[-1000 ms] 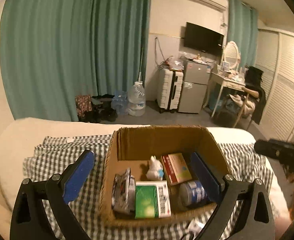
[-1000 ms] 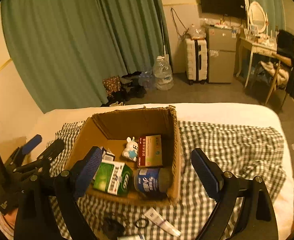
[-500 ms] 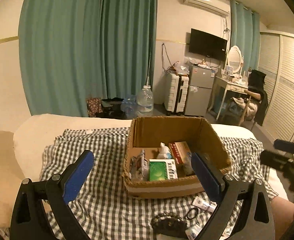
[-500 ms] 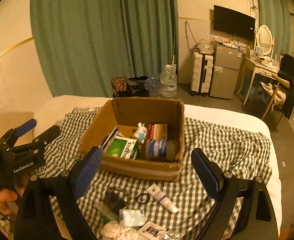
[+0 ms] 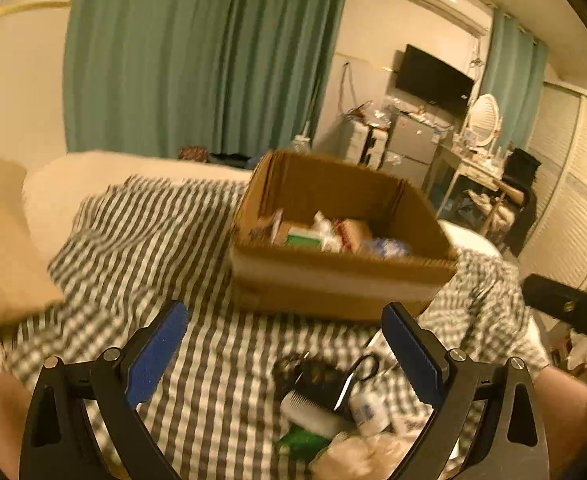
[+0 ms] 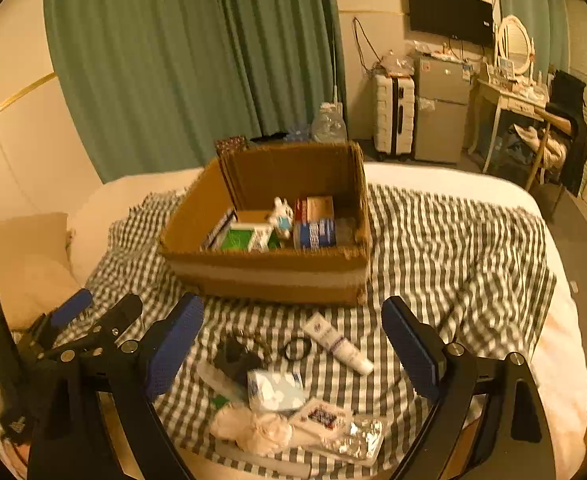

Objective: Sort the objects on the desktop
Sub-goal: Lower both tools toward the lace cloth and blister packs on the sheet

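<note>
A cardboard box (image 6: 265, 276) (image 5: 333, 284) stands on a checked cloth (image 6: 433, 248) on a bed; in it lie a green pack (image 6: 239, 238), a white toy figure (image 6: 281, 216), a red box (image 6: 317, 208) and a blue tin (image 6: 315, 234). In front of it lie a white tube (image 6: 339, 344), a black hair tie (image 6: 296, 349), a dark object (image 6: 235, 358), a blue-white pack (image 6: 275, 390), a blister pack (image 6: 353, 438) and crumpled tissue (image 6: 253, 428). My right gripper (image 6: 289, 342) is open and empty above these. My left gripper (image 5: 283, 344) is open and empty; it also shows at the left of the right wrist view (image 6: 93, 308). A white comb (image 5: 313, 414) lies under it.
A cream pillow (image 5: 1, 248) lies left of the cloth. Behind the bed are green curtains (image 6: 181, 60), a water bottle (image 6: 327, 122), a white suitcase (image 6: 393, 114), a small fridge (image 6: 439, 110), a wall TV (image 6: 449, 14) and a dressing table (image 6: 509, 96).
Both grippers have pulled back and lower from above the box to the near side of the bed. The loose items in front of the box have come into view. Both stay open.
</note>
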Demonstrator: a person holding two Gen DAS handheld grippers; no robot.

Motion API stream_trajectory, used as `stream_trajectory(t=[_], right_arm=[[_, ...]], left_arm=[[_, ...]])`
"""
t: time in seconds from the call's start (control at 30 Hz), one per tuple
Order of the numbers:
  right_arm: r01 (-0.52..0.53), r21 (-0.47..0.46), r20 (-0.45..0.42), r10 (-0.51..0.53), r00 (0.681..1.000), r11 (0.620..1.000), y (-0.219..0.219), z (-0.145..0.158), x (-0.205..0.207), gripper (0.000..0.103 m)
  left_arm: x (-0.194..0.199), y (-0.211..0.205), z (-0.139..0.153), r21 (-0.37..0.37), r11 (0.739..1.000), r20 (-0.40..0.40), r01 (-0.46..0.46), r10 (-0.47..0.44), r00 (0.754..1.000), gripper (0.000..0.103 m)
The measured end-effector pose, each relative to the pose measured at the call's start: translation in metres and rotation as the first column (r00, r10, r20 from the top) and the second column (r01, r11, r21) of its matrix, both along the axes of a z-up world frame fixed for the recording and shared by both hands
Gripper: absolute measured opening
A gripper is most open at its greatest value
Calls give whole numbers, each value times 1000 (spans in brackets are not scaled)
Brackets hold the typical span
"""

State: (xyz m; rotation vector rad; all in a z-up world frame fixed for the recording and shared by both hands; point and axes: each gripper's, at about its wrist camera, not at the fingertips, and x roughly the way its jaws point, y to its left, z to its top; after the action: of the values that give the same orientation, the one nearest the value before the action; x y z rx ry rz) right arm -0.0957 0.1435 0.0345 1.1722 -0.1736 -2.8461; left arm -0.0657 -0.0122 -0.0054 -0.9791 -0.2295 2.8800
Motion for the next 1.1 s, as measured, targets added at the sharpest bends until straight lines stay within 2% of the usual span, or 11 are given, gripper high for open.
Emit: stream_trajectory(t=[0.17,0.33,0.5,0.6,0.77,0.83,0.9,1.0,1.03,1.07,1.1], right_arm=[[5,45,62,-8,998,999,6,-38,16,91],[37,25,133,-40,990,999,24,-79,25,91],[97,-16,204,-92,975,995,51,-112,33,91],[128,-46,256,-113,960,991,61,-124,35,91],[133,-3,313,-126,941,991,59,-139,28,91],[143,-11,335,-131,933,990,61,-146,26,91],[151,-12,354,-137,925,988,64,-151,24,91],[159,7,370,-151,917,987,67,-157,21,91],[159,16,371,-154,916,987,68,-159,20,91],[158,20,373,-154,915,987,69,-159,18,91],[156,24,376,-153,914,988,69,-161,17,91]], left_arm=[[14,6,-42,-49,999,30,-2,3,1000,100],[34,22,-73,-80,993,69,83,-78,995,100],[45,51,-94,-124,971,113,206,-193,975,100],[42,66,-106,-147,957,144,249,-228,963,100],[32,67,-119,-92,960,170,265,-247,954,97],[29,64,-123,-70,961,187,266,-249,950,86],[29,64,-125,-50,957,206,285,-270,941,58],[32,71,-126,-84,944,210,321,-298,931,33],[34,73,-125,-98,939,207,330,-305,929,27],[35,75,-124,-104,933,206,346,-320,925,16],[36,77,-123,-108,926,206,361,-335,919,15]])
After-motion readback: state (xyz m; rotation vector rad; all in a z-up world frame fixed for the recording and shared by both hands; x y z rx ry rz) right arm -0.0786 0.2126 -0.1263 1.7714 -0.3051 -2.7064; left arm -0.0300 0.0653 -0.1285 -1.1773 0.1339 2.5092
